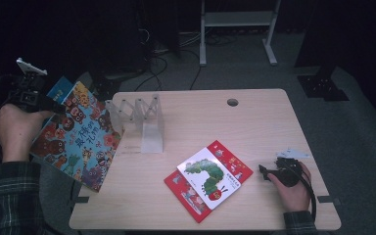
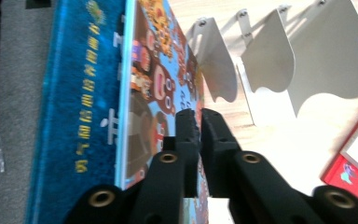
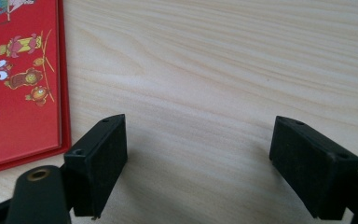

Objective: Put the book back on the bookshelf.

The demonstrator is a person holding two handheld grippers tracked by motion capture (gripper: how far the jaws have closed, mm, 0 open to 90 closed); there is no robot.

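left tongs (image 1: 54, 106): clamped on blue picture book (image 1: 81, 137), frame's left edge | right tongs (image 1: 264, 172): wide apart, holding nothing, lower right

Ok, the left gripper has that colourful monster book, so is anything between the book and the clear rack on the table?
Nothing visible stands in the way. The left gripper has its jaws shut on the colourful book, held tilted at the table's left edge. The clear rack stands just beside it. The other books lie nearer the right gripper, off that path.
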